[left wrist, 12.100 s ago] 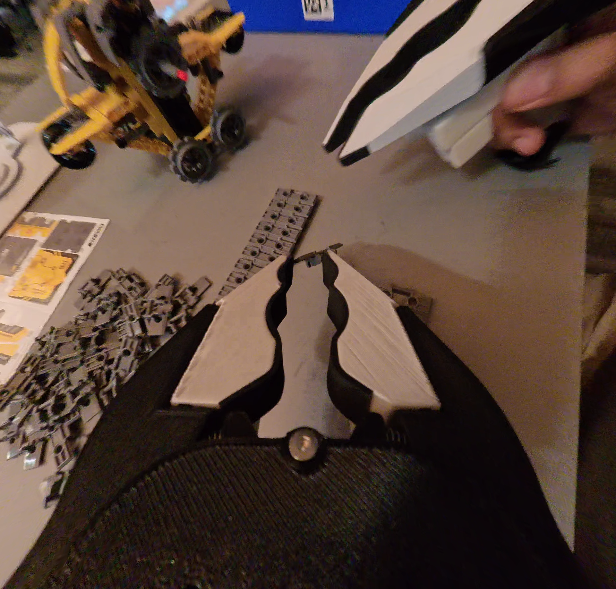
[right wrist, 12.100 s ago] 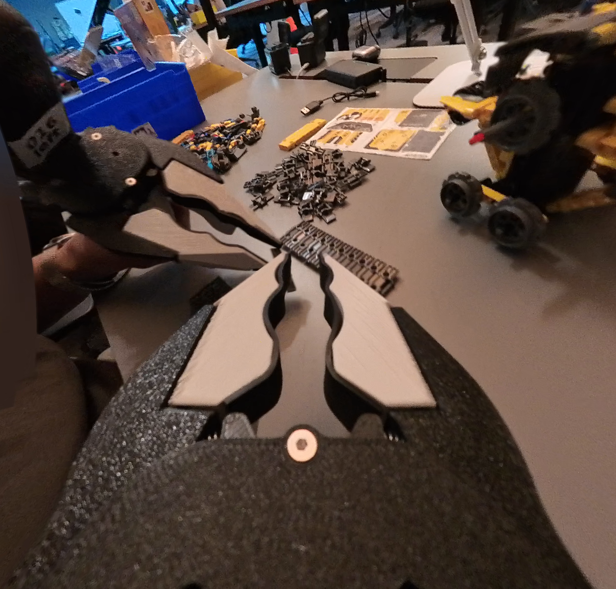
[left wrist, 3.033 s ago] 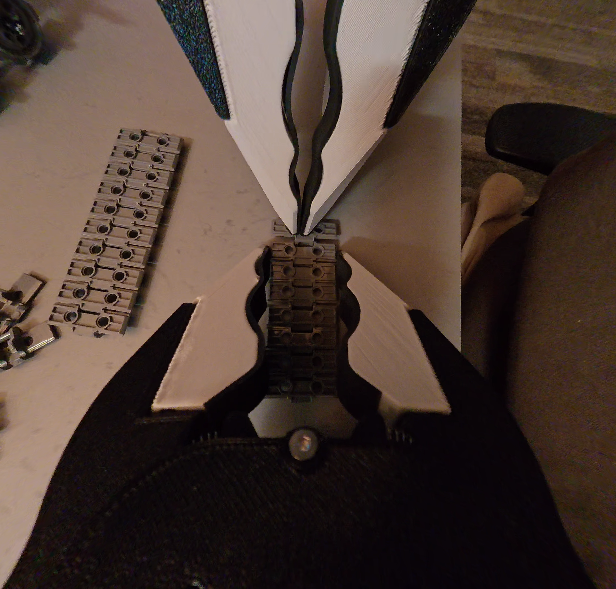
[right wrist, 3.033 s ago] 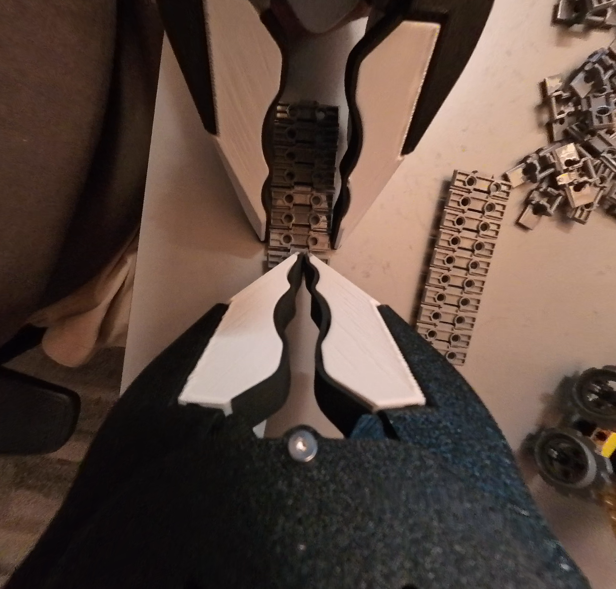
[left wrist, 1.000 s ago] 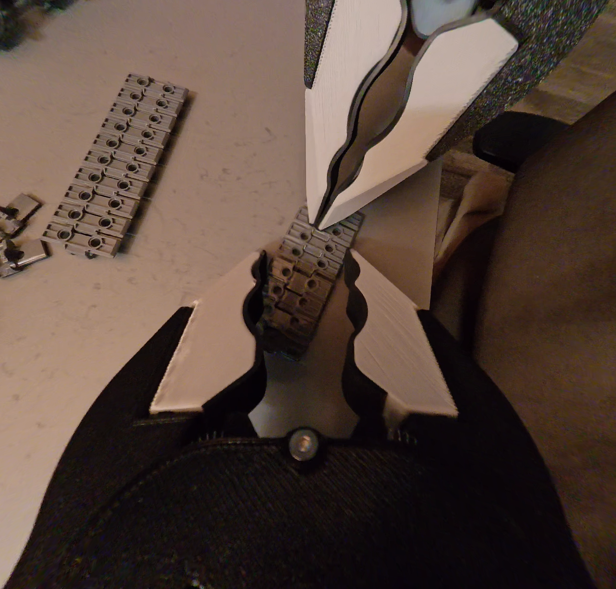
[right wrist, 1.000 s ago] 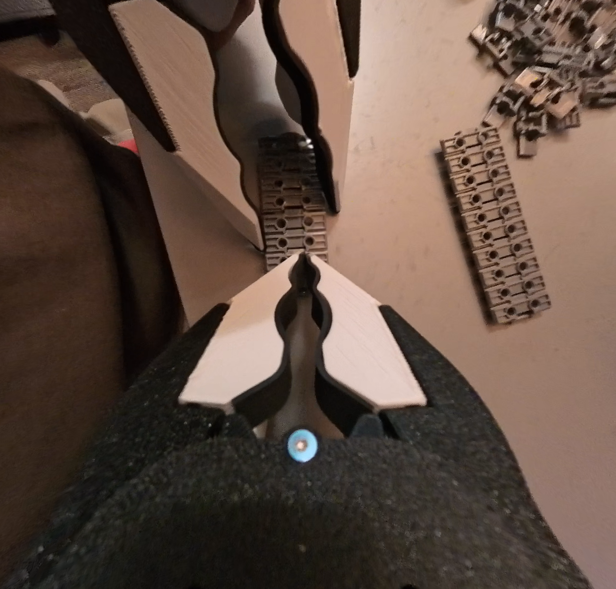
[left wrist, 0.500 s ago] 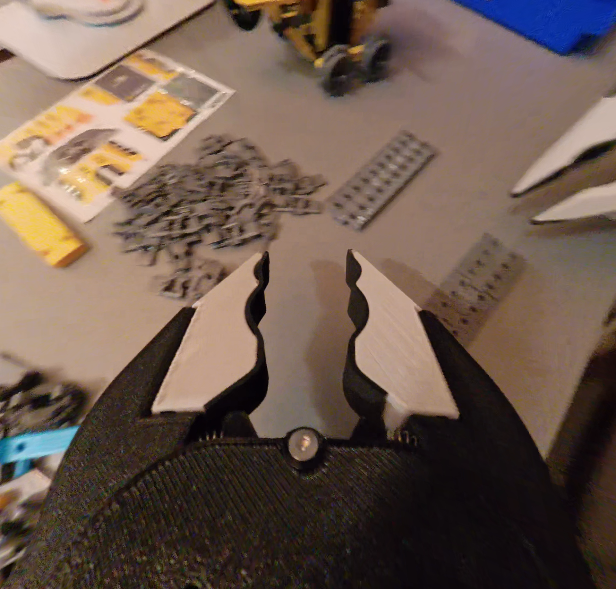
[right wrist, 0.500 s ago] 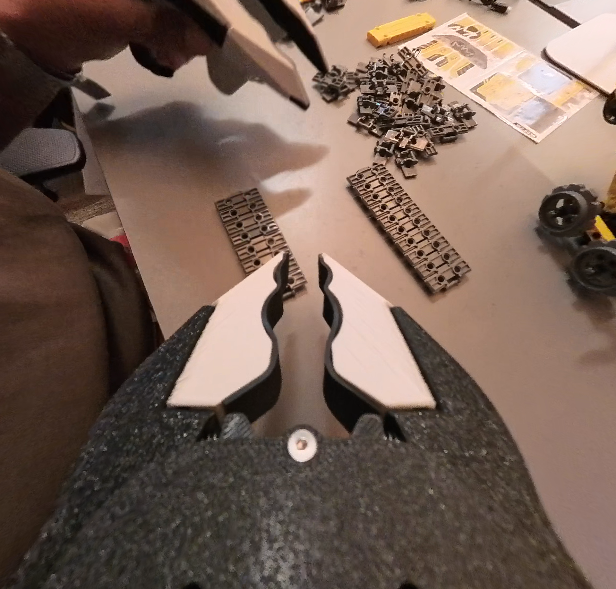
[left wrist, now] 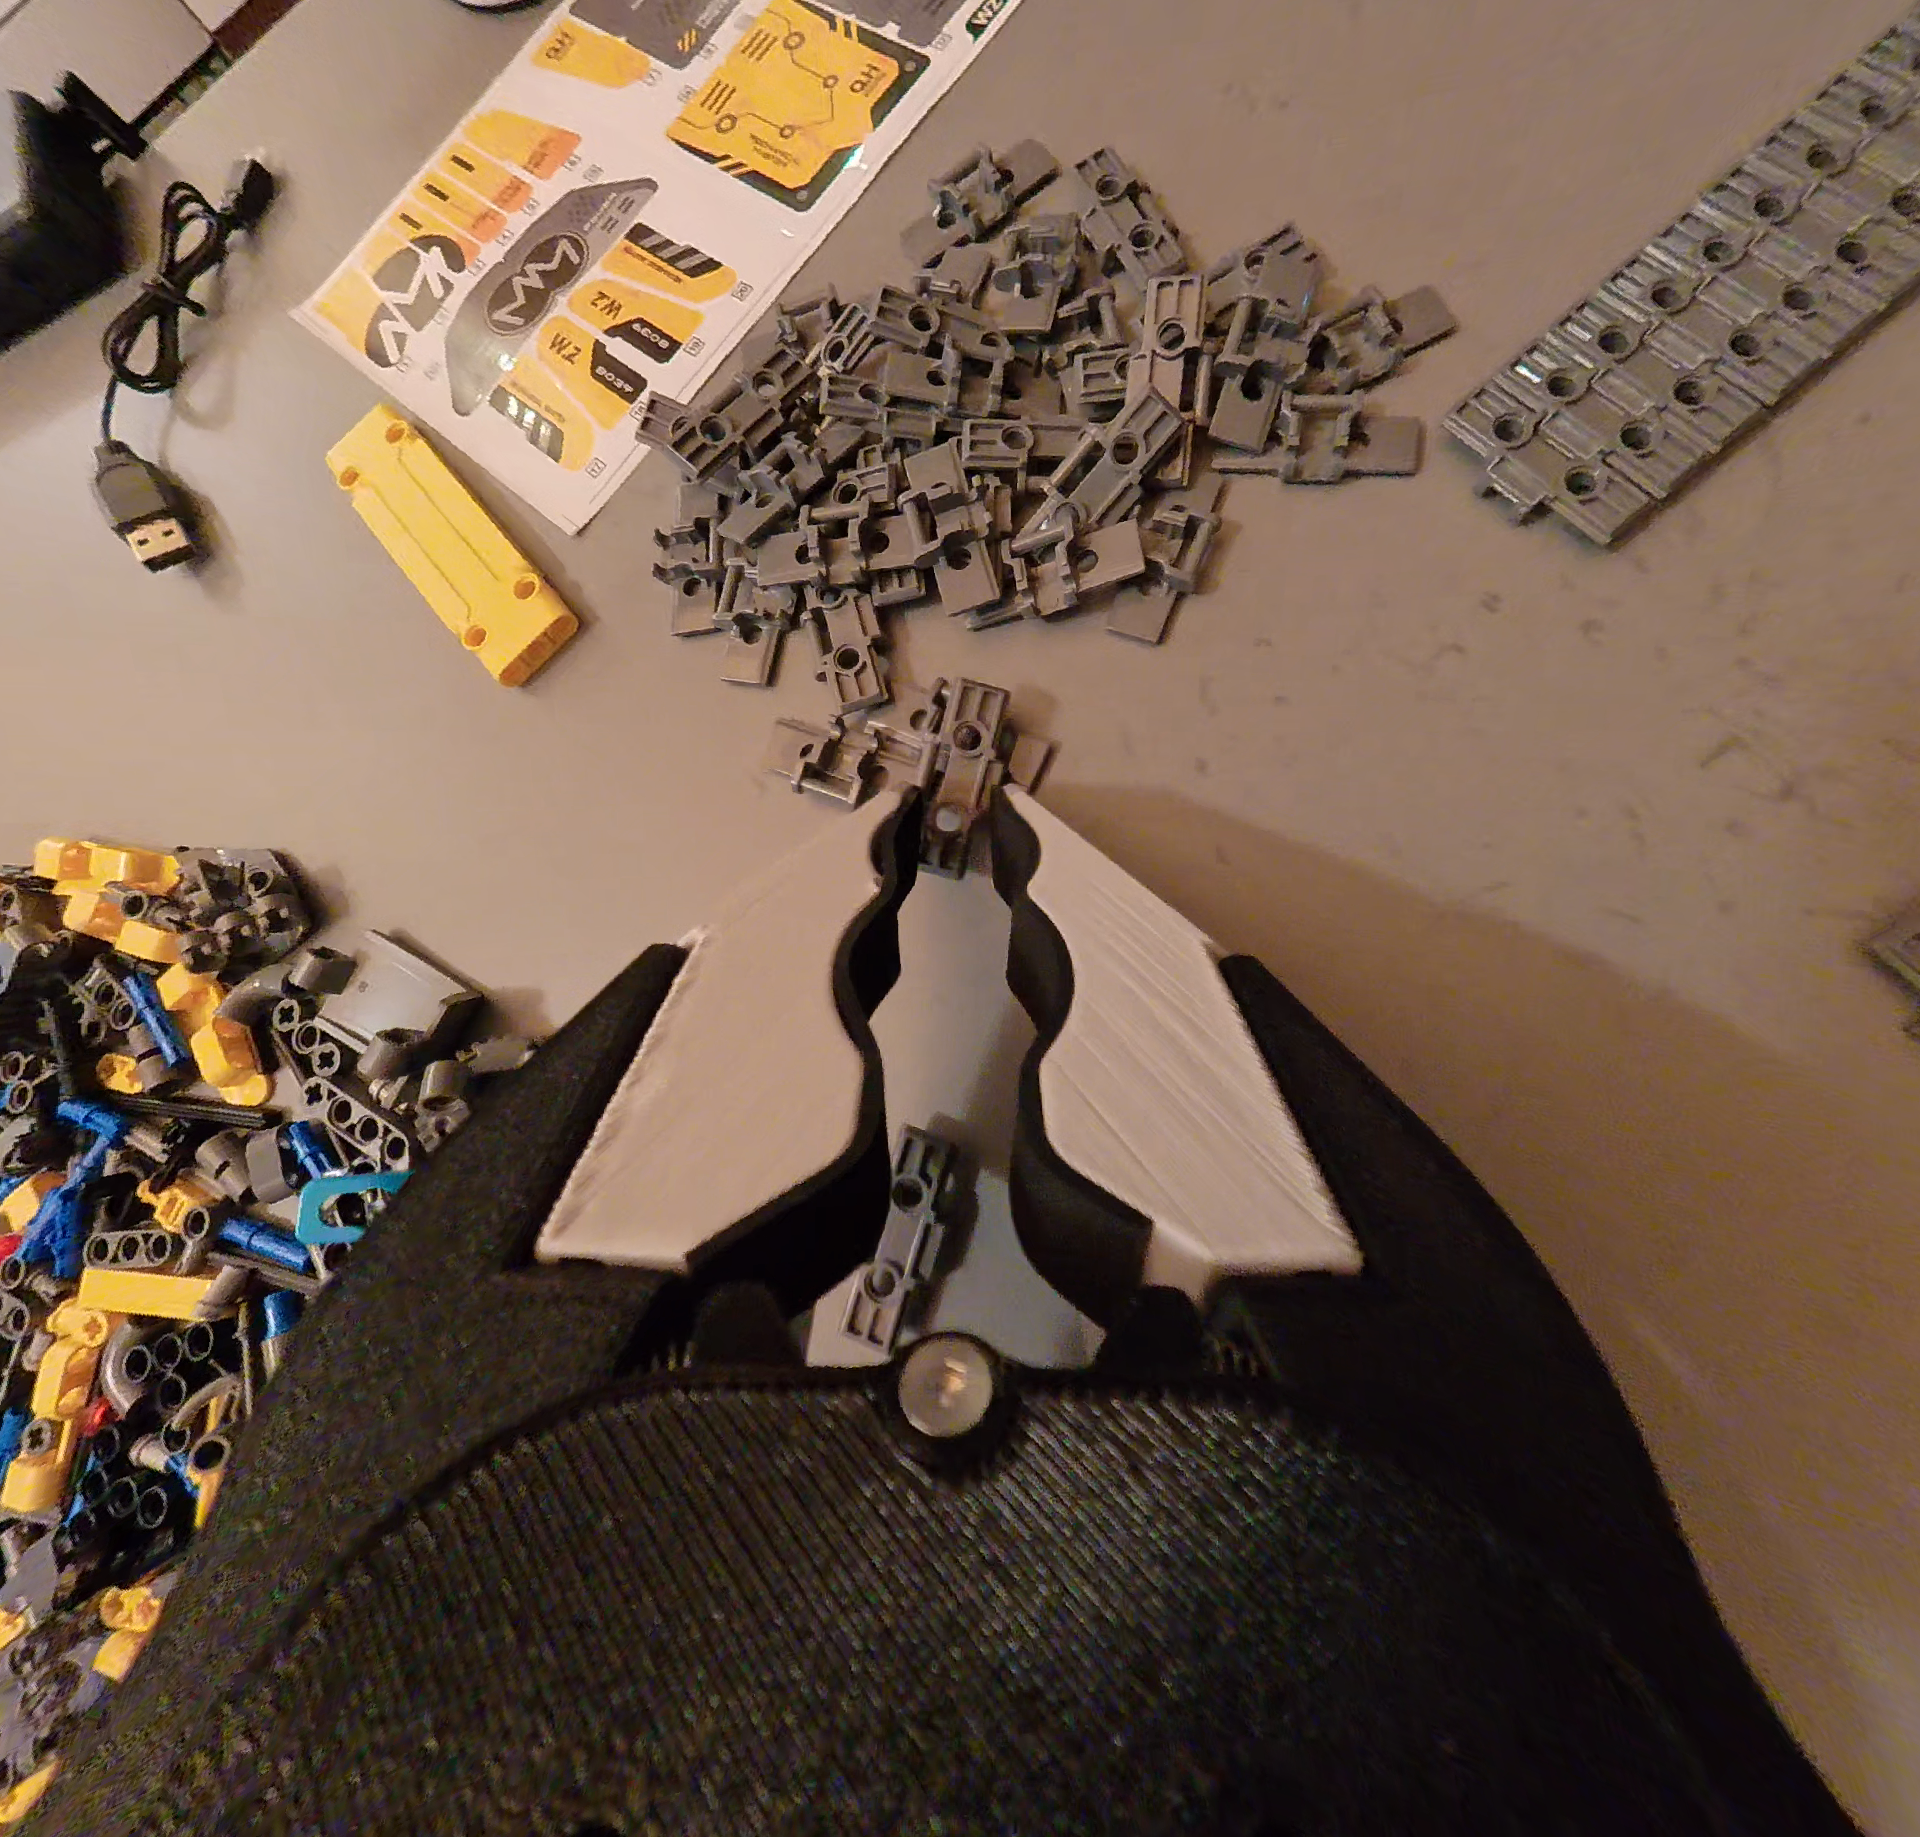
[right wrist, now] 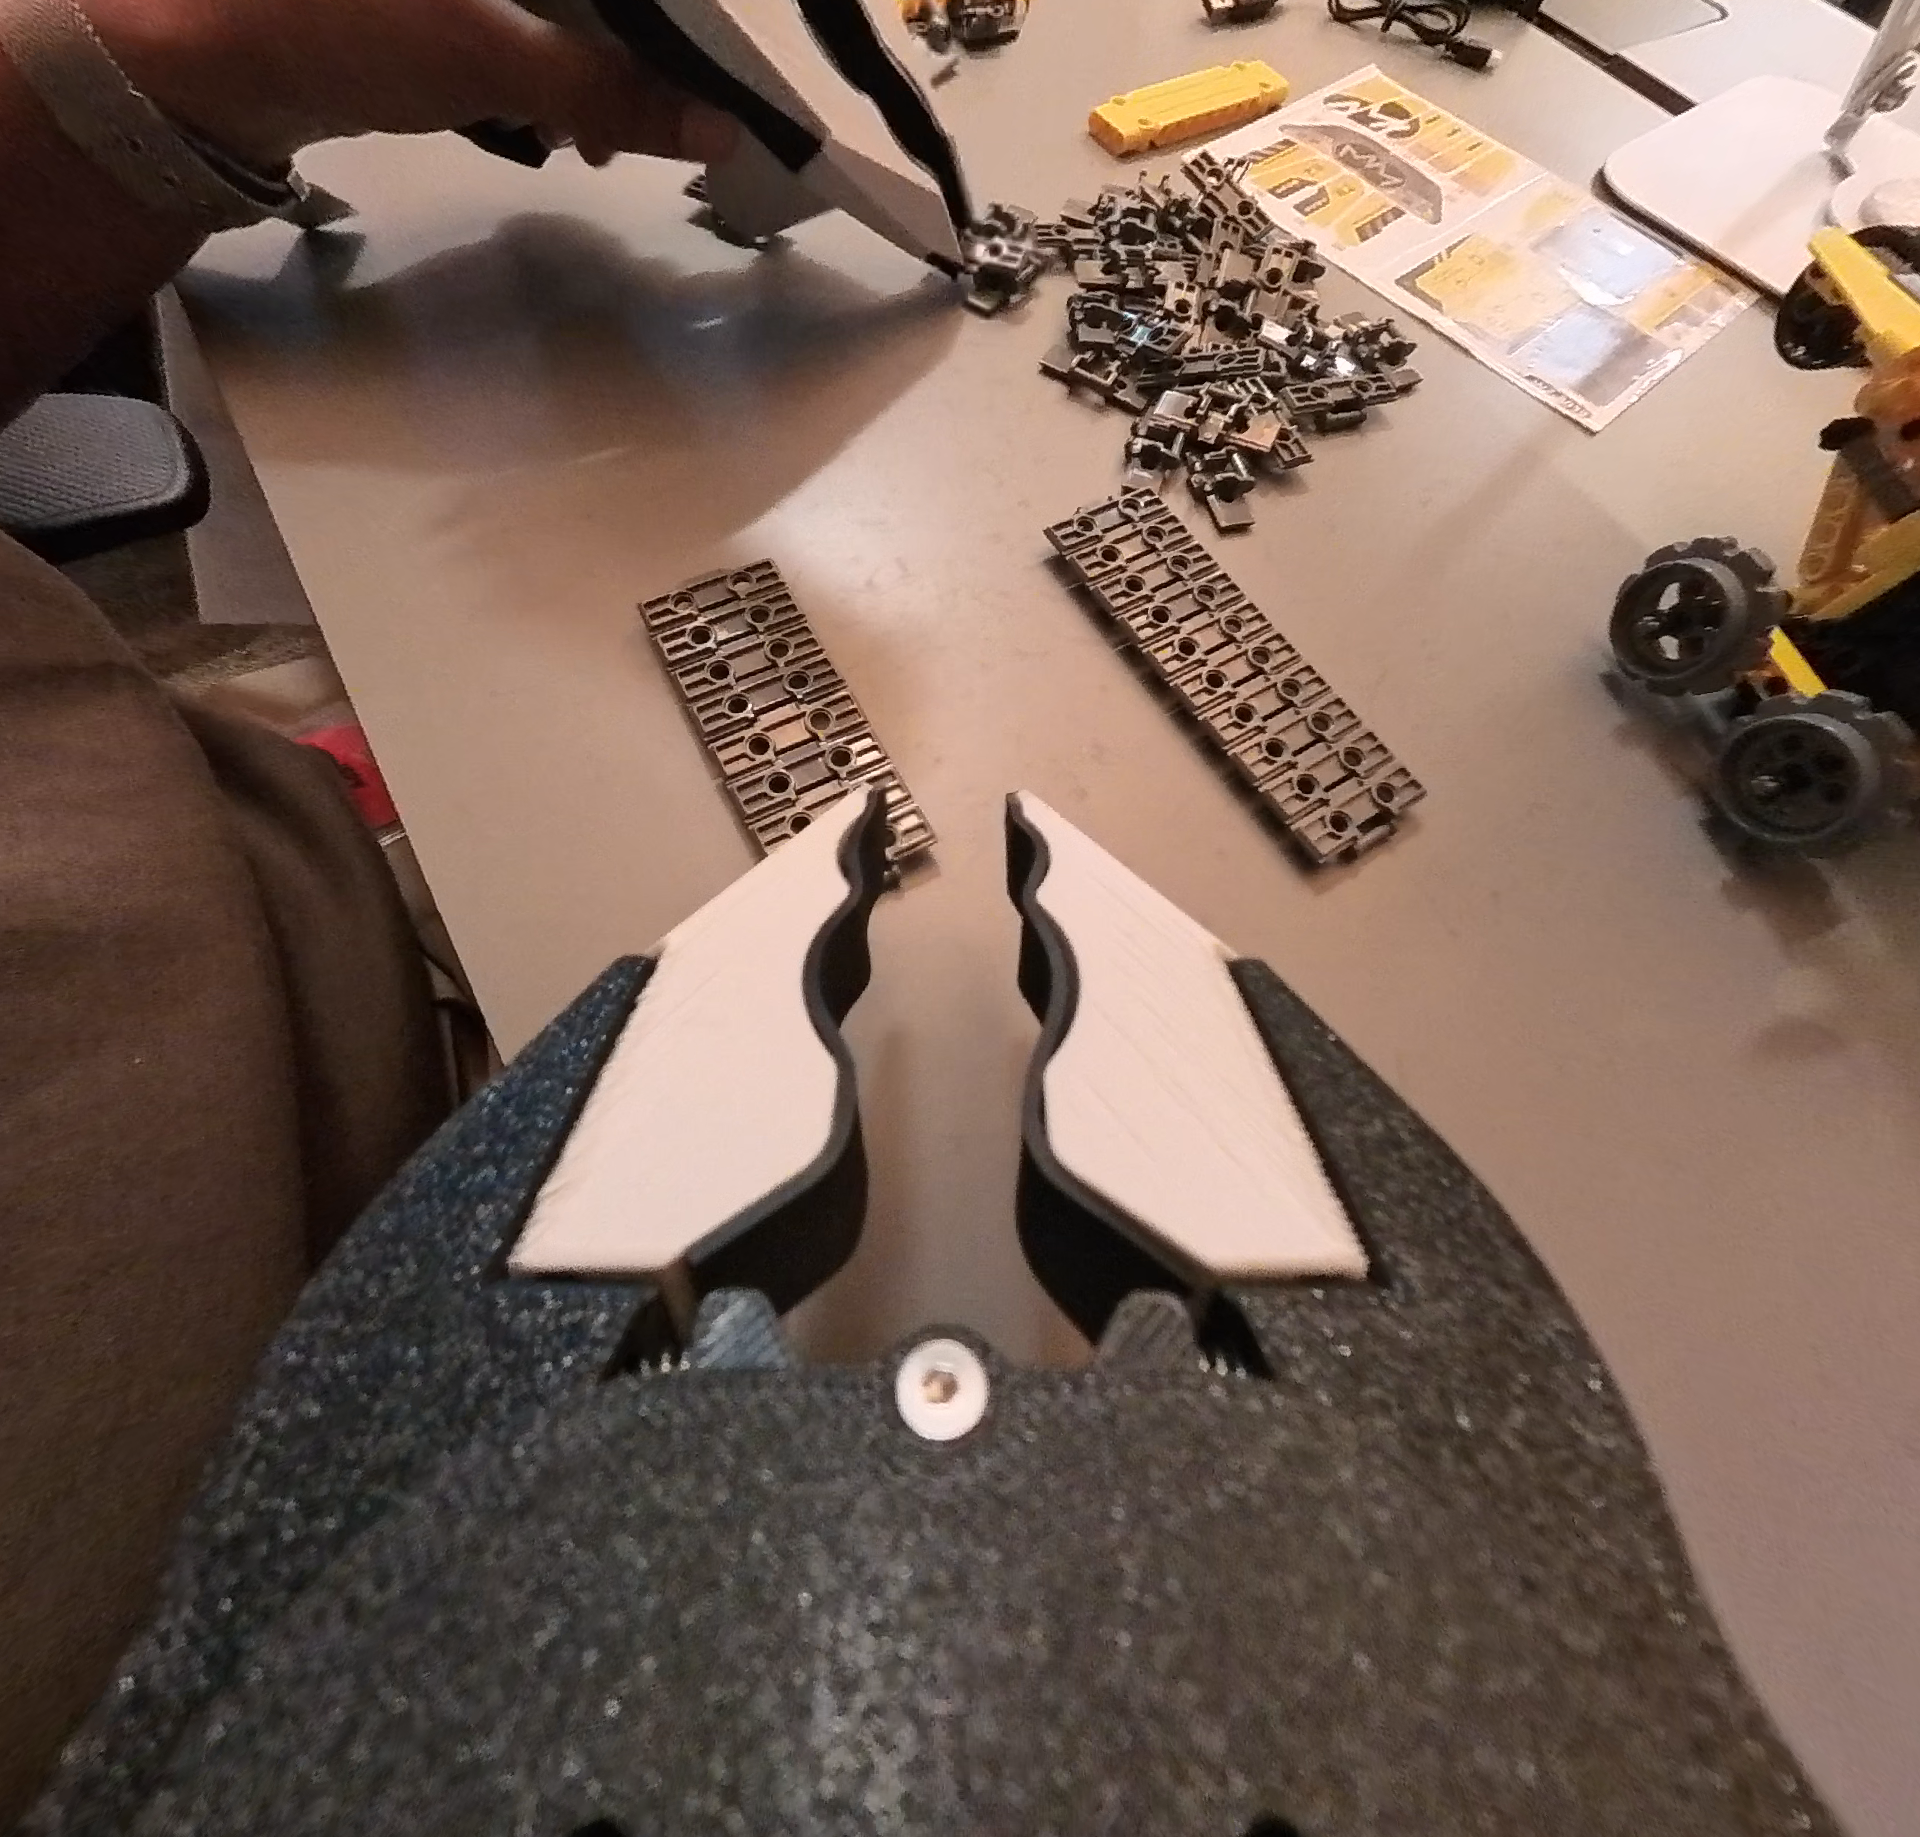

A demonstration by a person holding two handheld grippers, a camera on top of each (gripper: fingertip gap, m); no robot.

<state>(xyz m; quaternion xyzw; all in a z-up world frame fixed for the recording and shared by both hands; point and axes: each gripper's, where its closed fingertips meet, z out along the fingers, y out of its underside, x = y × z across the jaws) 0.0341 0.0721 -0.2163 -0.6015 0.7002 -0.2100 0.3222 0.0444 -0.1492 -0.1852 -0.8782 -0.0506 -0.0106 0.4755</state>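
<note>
My left gripper [left wrist: 956, 816] is down at the near edge of a pile of loose grey track links [left wrist: 987, 416]. Its tips are shut on one grey link [left wrist: 966, 748]. Another grey piece [left wrist: 909, 1237] lies on the table under its fingers. The right wrist view shows the left gripper [right wrist: 951, 255] at the pile [right wrist: 1216, 333]. My right gripper [right wrist: 945, 831] is open and empty above the table. Its left fingertip [right wrist: 868, 821] overlaps the near end of a short joined track strip [right wrist: 779, 717]. A longer strip [right wrist: 1236, 675] lies to the right and also shows in the left wrist view [left wrist: 1704, 312].
A sticker sheet [left wrist: 665, 177], a yellow panel [left wrist: 447, 530] and a USB cable [left wrist: 156, 333] lie beyond the pile. A heap of mixed coloured parts [left wrist: 135, 1164] is at the left. A yellow wheeled model [right wrist: 1787, 644] stands at the right. The table edge [right wrist: 312, 582] runs along the left. Tip to tip, the grippers are about 25 cm apart.
The short strip, held between both grippers a second ago, now lies on the table. My left gripper moved to the link pile and closed on a link. My right gripper opened.
</note>
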